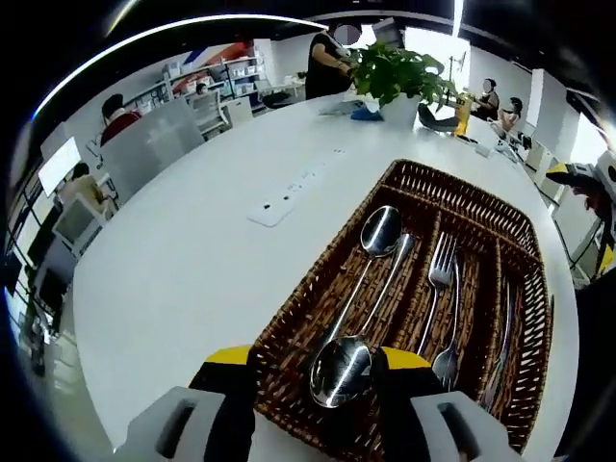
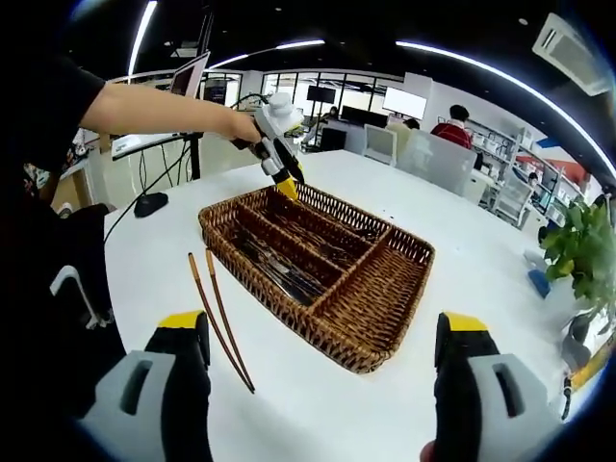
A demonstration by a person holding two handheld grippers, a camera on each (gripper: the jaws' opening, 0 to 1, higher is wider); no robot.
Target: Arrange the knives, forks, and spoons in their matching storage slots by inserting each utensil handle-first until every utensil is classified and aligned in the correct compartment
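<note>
Here the left gripper [image 1: 313, 385], closed on a spoon [image 1: 342, 371] over the basket [image 1: 289, 322], should slide it handle-first beside the other spoon [image 1: 378, 233], while the right gripper [image 2: 322, 385] waits open.

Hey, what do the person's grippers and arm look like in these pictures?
Each gripper has light grey bodies carrying black jaws capped with yellow tips, seen on the right gripper and the left gripper. The person's arm comes out of a short black sleeve.

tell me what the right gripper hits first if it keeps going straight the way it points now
Most likely the near corner of the wicker tray, straight ahead of the open right gripper. The chopsticks lie left of that line. Depth is hard to judge.
</note>
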